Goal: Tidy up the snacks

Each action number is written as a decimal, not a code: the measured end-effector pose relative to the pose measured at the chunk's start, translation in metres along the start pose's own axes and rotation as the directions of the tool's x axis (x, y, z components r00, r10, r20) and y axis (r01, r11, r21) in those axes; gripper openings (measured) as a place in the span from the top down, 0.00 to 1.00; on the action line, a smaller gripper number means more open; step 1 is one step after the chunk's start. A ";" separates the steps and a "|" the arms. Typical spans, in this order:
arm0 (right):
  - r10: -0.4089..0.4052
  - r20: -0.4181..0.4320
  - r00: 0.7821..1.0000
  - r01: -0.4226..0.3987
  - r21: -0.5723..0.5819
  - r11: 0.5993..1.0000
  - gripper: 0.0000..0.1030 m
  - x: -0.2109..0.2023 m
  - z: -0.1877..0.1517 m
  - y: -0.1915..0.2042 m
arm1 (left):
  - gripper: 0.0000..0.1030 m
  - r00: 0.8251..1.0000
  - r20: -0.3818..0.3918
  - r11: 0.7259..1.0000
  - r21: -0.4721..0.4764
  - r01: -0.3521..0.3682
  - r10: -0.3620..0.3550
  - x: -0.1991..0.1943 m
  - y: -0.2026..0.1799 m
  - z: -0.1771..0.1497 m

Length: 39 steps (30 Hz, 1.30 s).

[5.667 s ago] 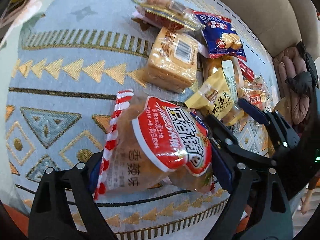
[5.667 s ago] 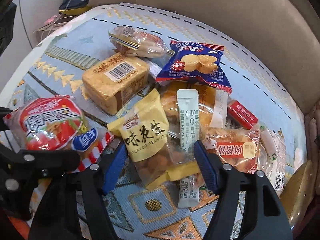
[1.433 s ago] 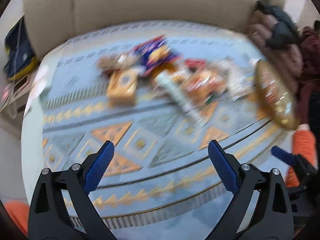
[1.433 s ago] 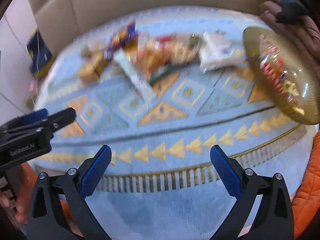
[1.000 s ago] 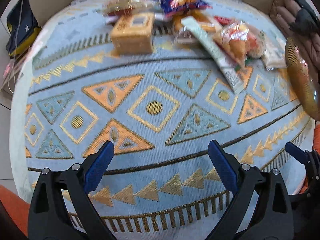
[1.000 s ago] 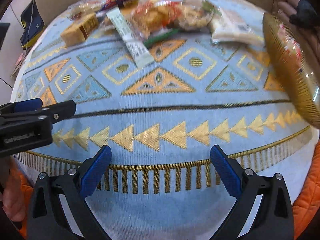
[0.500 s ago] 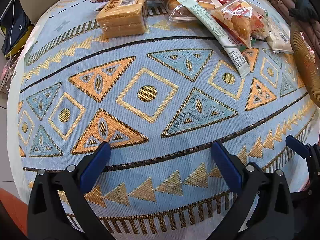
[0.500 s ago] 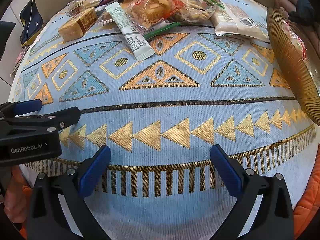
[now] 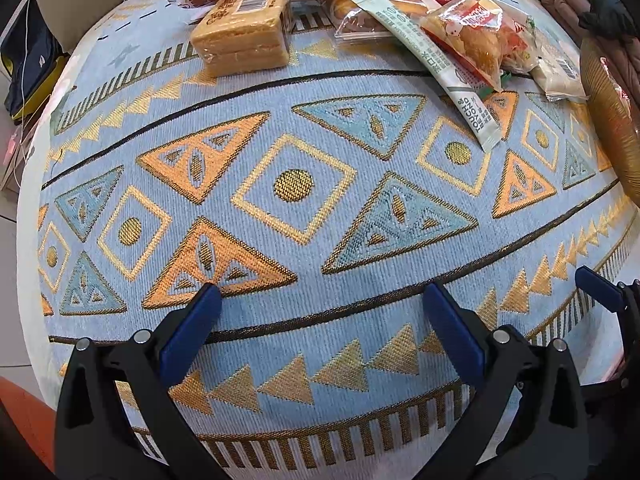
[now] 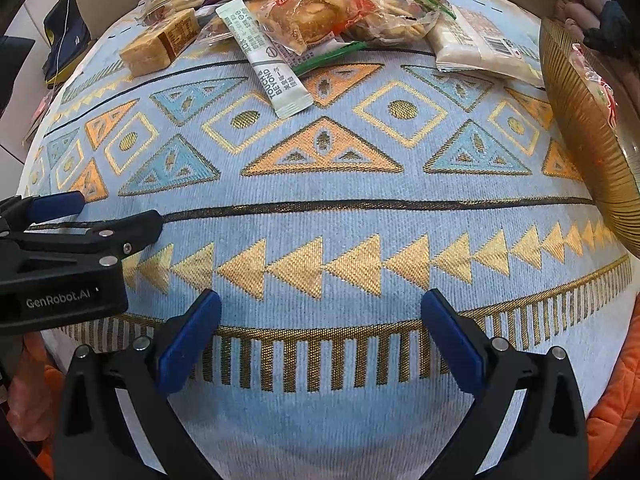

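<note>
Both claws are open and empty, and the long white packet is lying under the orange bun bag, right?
Not quite. Both claws, left claw and right claw, are open and empty, but the right wrist view shows the long white packet beside the orange bun bag, not under it.

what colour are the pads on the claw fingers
Blue pads on black arms, clearest in the right wrist view.

Bright, even indoor light with soft shadows; both views sharp, strongly fisheye-bowed, dark at the corners.
</note>
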State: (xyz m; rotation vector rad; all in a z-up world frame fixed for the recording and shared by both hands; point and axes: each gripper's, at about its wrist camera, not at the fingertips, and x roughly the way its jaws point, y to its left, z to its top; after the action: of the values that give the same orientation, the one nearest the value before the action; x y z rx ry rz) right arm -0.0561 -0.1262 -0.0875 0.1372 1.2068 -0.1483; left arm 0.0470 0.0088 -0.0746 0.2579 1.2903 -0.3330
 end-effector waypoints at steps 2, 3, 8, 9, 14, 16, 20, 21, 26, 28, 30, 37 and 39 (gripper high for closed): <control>0.000 0.001 1.000 0.000 0.000 1.000 0.05 0.000 0.000 0.000 | 0.03 1.000 0.000 1.000 0.001 -0.001 0.001 -0.001 0.000 -0.001; -0.001 0.003 1.000 0.001 -0.001 1.000 0.05 0.000 0.000 0.001 | 0.03 1.000 0.000 1.000 0.001 0.000 0.000 -0.001 0.001 0.000; -0.003 0.005 1.000 0.003 -0.003 1.000 0.05 0.000 -0.001 0.001 | 0.03 1.000 0.002 1.000 0.004 -0.003 0.003 0.001 -0.002 0.000; -0.002 0.006 1.000 0.002 -0.005 1.000 0.05 0.000 -0.001 0.001 | 0.03 1.000 0.002 1.000 0.005 -0.003 0.003 0.001 -0.002 0.000; -0.005 0.007 1.000 0.005 -0.007 1.000 0.05 0.000 -0.002 0.002 | 0.03 1.000 0.002 1.000 0.006 -0.001 0.001 0.001 0.000 0.001; -0.001 0.012 1.000 0.001 -0.008 1.000 0.05 0.000 -0.002 0.003 | 0.03 1.000 0.000 1.000 0.005 0.002 -0.002 0.001 0.000 0.001; -0.003 0.011 1.000 0.003 -0.008 1.000 0.05 0.000 -0.003 0.002 | 0.03 1.000 0.000 1.000 0.004 0.004 -0.004 0.001 0.000 0.001; -0.002 0.012 1.000 0.002 -0.009 1.000 0.05 0.000 -0.002 0.002 | 0.03 1.000 0.000 1.000 0.004 0.004 -0.004 0.001 0.000 0.001; -0.002 0.012 1.000 0.002 -0.009 1.000 0.05 0.001 -0.002 0.001 | 0.03 1.000 0.000 1.000 0.005 0.003 -0.003 -0.001 -0.001 0.001; 0.000 0.012 1.000 0.001 -0.011 1.000 0.05 0.001 -0.001 0.001 | 0.03 1.000 0.001 1.000 0.006 0.003 -0.003 0.000 -0.001 0.000; -0.002 0.011 1.000 0.002 -0.009 1.000 0.05 0.001 0.000 0.001 | 0.03 1.000 0.001 1.000 0.006 0.002 -0.002 0.000 -0.001 0.000; -0.001 0.011 1.000 0.001 -0.009 1.000 0.05 0.001 0.000 0.001 | 0.03 1.000 0.000 1.000 0.008 0.004 -0.004 0.000 0.001 0.001; 0.001 0.011 1.000 0.000 -0.009 1.000 0.05 0.001 -0.001 0.001 | 0.03 1.000 0.000 1.000 0.006 0.006 -0.006 0.000 0.000 0.001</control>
State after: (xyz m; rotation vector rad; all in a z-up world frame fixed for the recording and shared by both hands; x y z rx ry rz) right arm -0.0561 -0.1255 -0.0888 0.1289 1.1962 -0.1432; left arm 0.0477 0.0090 -0.0746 0.2591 1.2903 -0.3426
